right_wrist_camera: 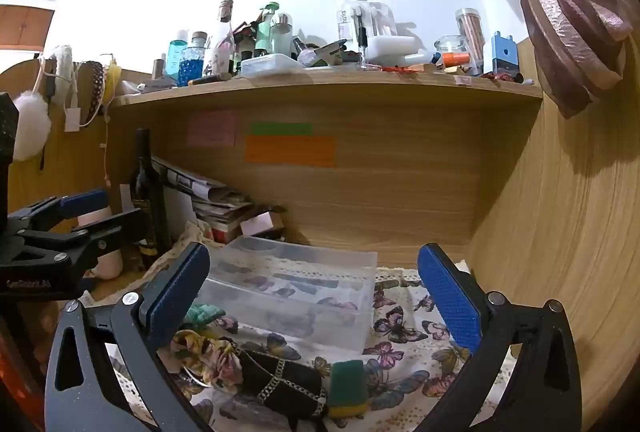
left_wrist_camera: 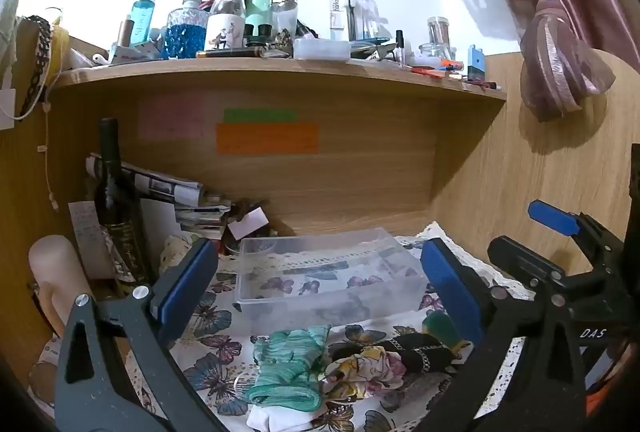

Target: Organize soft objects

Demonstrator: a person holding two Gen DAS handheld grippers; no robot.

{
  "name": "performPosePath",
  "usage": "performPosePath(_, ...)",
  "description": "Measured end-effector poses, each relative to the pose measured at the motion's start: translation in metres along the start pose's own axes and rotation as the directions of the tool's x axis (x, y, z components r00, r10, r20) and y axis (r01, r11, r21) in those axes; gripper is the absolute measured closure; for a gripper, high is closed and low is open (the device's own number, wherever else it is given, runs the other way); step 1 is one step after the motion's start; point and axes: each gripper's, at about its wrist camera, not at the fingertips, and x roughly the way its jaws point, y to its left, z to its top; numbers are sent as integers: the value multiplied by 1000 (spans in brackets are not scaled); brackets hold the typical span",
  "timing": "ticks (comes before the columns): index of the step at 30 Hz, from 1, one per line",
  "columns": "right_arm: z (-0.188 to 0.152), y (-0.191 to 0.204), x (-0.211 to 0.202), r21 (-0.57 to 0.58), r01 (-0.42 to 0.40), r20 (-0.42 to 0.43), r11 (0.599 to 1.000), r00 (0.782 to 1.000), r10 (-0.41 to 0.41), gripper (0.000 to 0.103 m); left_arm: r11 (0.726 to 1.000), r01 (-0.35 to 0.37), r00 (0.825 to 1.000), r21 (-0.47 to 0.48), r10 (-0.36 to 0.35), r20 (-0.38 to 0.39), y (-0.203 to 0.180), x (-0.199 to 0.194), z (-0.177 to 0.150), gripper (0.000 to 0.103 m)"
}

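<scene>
A clear plastic box (left_wrist_camera: 332, 272) stands empty on the butterfly-print cloth (left_wrist_camera: 216, 348); it also shows in the right wrist view (right_wrist_camera: 296, 292). In front of it lie a teal knitted cloth (left_wrist_camera: 292, 372), a floral fabric piece (left_wrist_camera: 360, 368), a black fabric piece with a chain pattern (left_wrist_camera: 420, 350) and a green-and-yellow sponge (left_wrist_camera: 442, 328). In the right wrist view the floral piece (right_wrist_camera: 212, 352), black piece (right_wrist_camera: 280, 380), sponge (right_wrist_camera: 348, 388) and teal cloth (right_wrist_camera: 204, 313) show. My left gripper (left_wrist_camera: 320, 284) is open and empty above them. My right gripper (right_wrist_camera: 316, 296) is open and empty.
A dark wine bottle (left_wrist_camera: 116, 207), stacked papers (left_wrist_camera: 188, 199) and a pale cylinder (left_wrist_camera: 56, 272) stand at the back left. A cluttered wooden shelf (left_wrist_camera: 280, 71) hangs overhead. A wooden side wall (right_wrist_camera: 560, 232) closes the right. A knotted pink curtain (left_wrist_camera: 560, 63) hangs there.
</scene>
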Motion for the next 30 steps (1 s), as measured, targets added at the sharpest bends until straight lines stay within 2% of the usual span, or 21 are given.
performPosePath(7,1,-1,1,-3,1,-10,1000,1000,-1,0,1000,-2,1000,-25,1,-14,5,-1,1,0)
performPosePath(30,0,-2,0,14,1,-8,1000,1000,-1,0,1000,-2,1000,-3,2,-6,-1,1,-3,0)
